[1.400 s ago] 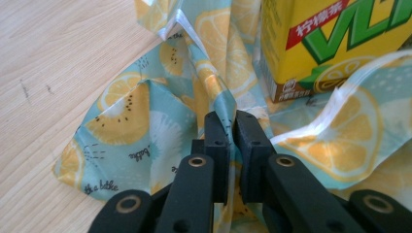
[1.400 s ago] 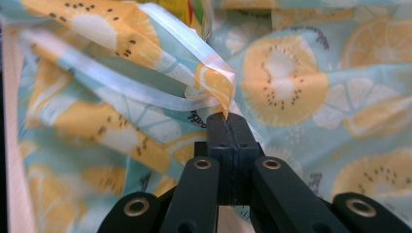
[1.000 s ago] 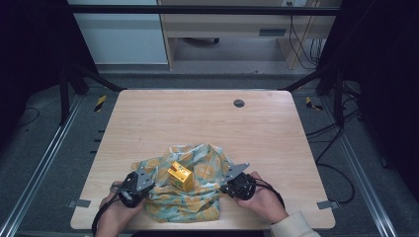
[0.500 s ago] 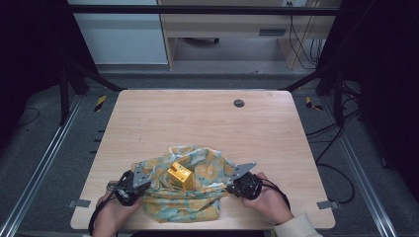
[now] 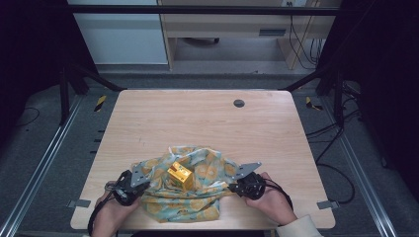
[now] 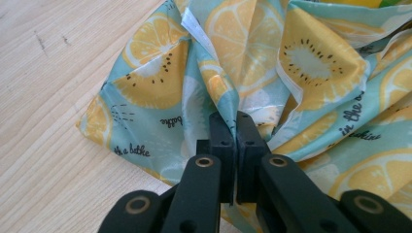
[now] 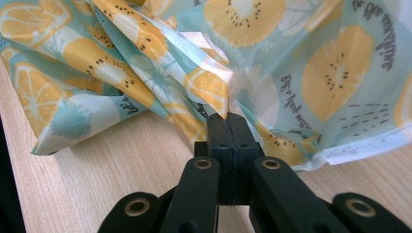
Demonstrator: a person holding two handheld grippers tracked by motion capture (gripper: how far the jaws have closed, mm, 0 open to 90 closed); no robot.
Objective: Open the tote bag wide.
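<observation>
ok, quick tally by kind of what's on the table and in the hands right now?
Lemon-print cloth: 1
Yellow box on the cloth: 1
Grippers: 2, left gripper and right gripper, each shut on a gathered fold of the cloth
Dark round cap in the table: 1
Total: 5

The cloth (image 5: 185,195) has been drawn wider between both hands.
</observation>
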